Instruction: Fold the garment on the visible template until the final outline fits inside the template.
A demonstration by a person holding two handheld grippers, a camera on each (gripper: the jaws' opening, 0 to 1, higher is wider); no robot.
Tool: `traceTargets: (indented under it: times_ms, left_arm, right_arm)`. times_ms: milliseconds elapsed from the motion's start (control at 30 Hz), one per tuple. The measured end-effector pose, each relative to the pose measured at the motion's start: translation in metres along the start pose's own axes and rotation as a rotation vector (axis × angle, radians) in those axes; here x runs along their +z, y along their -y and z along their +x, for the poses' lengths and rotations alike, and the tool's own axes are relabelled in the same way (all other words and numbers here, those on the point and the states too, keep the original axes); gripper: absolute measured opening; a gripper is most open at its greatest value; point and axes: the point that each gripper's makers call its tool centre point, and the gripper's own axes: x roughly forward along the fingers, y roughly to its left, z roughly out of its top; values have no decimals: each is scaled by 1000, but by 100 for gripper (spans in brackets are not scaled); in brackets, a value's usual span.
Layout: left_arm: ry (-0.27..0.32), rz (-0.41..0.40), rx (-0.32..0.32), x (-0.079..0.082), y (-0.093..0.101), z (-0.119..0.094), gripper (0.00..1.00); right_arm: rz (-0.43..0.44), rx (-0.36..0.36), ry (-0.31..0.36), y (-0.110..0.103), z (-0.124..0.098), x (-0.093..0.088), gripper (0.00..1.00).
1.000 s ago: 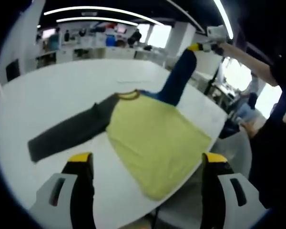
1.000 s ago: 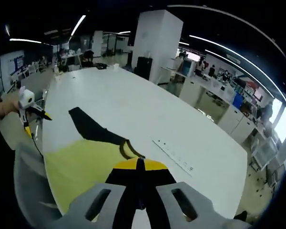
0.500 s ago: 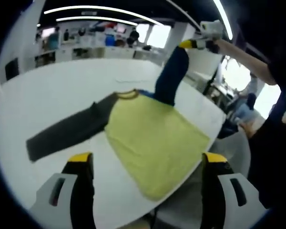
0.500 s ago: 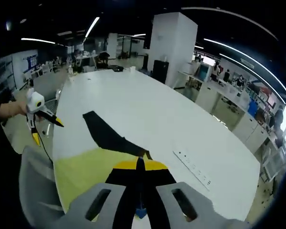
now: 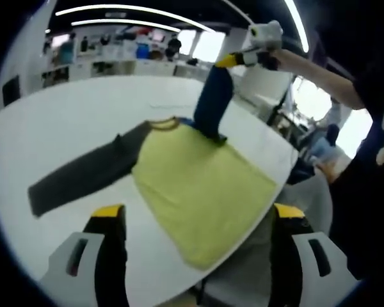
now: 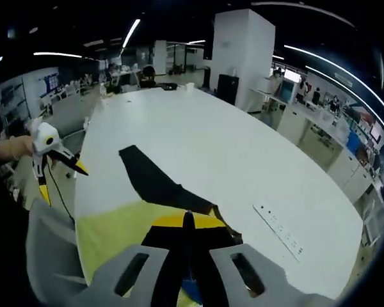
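- The shirt (image 5: 198, 173) lies flat on a white table (image 5: 70, 121), its yellow body near the table's edge
- Its dark grey sleeve (image 5: 83, 173) stretches out flat across the table, away from the body
- The blue sleeve (image 5: 210, 109) is lifted off the table and hangs upright above the collar end of the body
- In the left gripper view the right gripper (image 5: 233, 60) is up in the air, clenched on the top end of that blue sleeve; a hand (image 5: 269, 39) holds it
- In the right gripper view the jaws of the right gripper (image 6: 183, 224) meet in a closed line, with a scrap of blue cloth below the tips
- The left gripper (image 5: 195, 211) hovers above the hem side of the shirt, jaws wide apart and grasping nothing
- In the right gripper view the left gripper (image 6: 61, 167) hangs beside the table edge, apparently released, though it is small there
- A white strip (image 6: 278, 225) lies on the table, well apart from the shirt
- Desks and ceiling lights fill the room behind
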Motion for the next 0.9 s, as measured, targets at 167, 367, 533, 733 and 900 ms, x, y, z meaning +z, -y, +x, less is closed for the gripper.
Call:
traceTargets:
  times_ms: [167,367,533,733,900]
  left_arm:
    - [-9,-9,0,-3,-2,0,89]
    - [-9,-3,-11,-2,-1,4,89]
    - [-12,2,-17,-2,-2,8,89]
    - [-12,2,-5,-3,-6,9,91]
    - [-8,3,-2,-5,-10,10,93]
  right_arm:
    - [20,16,-8,-4,14,-3,2]
    - [33,22,-29,-8,31,-11,2]
    - [60,27,-29,-12,42,-13,2]
    - [64,32,-43,-18,62,-18,2]
    - [85,55,-63,-29,86,-26,2]
